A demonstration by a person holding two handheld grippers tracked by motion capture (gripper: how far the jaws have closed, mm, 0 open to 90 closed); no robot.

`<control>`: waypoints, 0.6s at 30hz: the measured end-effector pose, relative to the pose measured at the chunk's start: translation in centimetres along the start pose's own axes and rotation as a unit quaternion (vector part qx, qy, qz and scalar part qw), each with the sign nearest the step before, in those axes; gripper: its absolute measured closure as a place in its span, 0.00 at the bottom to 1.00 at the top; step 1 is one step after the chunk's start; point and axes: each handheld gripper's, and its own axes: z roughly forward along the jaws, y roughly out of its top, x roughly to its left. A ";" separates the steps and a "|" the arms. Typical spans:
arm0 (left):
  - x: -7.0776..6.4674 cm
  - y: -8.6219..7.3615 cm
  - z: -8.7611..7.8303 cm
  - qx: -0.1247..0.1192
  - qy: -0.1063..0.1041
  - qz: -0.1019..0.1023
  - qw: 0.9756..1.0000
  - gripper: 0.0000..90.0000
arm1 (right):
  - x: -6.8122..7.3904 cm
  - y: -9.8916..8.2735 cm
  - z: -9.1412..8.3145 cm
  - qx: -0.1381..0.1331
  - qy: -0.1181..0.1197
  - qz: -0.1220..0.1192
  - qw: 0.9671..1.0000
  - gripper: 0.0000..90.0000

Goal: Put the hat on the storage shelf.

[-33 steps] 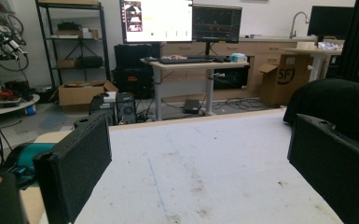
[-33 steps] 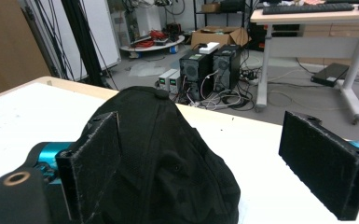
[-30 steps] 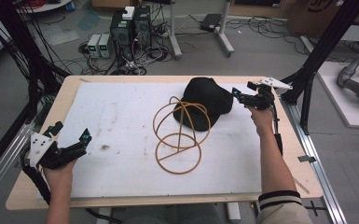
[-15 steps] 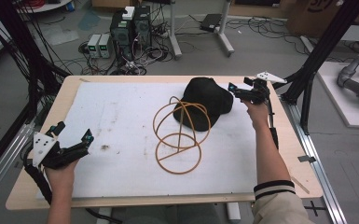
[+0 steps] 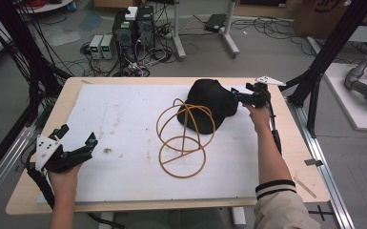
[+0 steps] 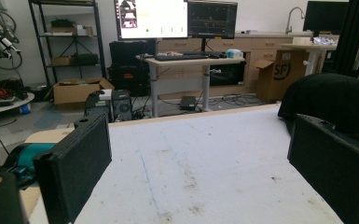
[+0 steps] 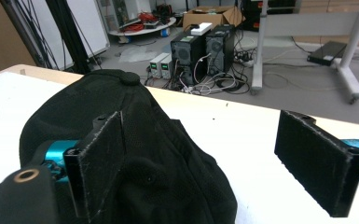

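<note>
A black cap lies at the table's far right, also in the left gripper view. A stand of tan wire hoops leans against its near side. My right gripper reaches the cap's right edge. In the right gripper view the jaws stand wide and have just been closing a little. The cap's fabric lies between them against the left pad, clear of the right one. My left gripper rests open at the near left, nothing between its jaws.
A white mat covers the wooden table. Black frame posts stand close by the right edge, more at the left. Computers and cables sit on the floor beyond the far edge. A small wooden stick lies near the right corner.
My right gripper has moved left and slightly down, closer onto the cap's edge. The left hand, the cap and the hoops have stayed put.
</note>
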 end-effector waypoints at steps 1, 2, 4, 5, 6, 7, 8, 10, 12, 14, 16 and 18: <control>0.0 0.0 0.0 0.001 -0.001 0.000 1.000 0.07 | -0.1 0.0 0.0 -0.002 0.000 -0.001 1.000 0.18; -0.1 0.0 0.1 0.001 -0.002 0.000 1.000 0.07 | -0.1 0.0 0.0 -0.003 -0.001 0.001 1.000 0.18; -0.2 0.0 0.1 0.001 -0.003 0.000 1.000 0.07 | -0.1 -0.1 0.1 -0.005 -0.001 0.003 1.000 0.18; -0.2 -0.1 0.1 0.003 -0.003 0.001 1.000 0.07 | -0.1 -0.1 0.1 -0.005 -0.001 0.003 1.000 0.18; -0.2 -0.1 0.1 0.002 -0.003 0.001 1.000 0.07 | -0.1 -0.1 0.2 -0.004 -0.001 0.004 1.000 0.19; -0.2 -0.1 0.1 0.002 -0.003 0.001 1.000 0.07 | -0.2 -0.2 0.2 -0.004 0.000 0.002 1.000 0.19; -0.2 -0.1 0.1 0.002 -0.003 0.001 1.000 0.07 | -0.2 -0.2 0.3 -0.002 0.000 0.002 1.000 0.19; -0.2 -0.1 0.1 0.003 -0.002 0.001 1.000 0.07 | -0.2 -0.3 0.4 0.001 0.001 0.001 1.000 0.19; -0.2 -0.1 0.1 0.003 -0.002 0.002 1.000 0.07 | -0.2 -0.3 0.4 0.000 0.001 0.003 1.000 0.19; -0.3 -0.1 0.1 0.003 -0.003 0.001 1.000 0.07 | -0.1 -0.4 0.5 0.002 0.002 0.004 1.000 0.20; -0.3 -0.1 0.2 0.003 -0.004 0.001 1.000 0.07 | -0.2 -0.5 0.7 0.002 0.002 0.002 1.000 0.20; -0.3 -0.1 0.2 0.003 -0.004 0.001 1.000 0.07 | -0.2 -0.6 0.8 0.004 0.003 0.003 1.000 0.21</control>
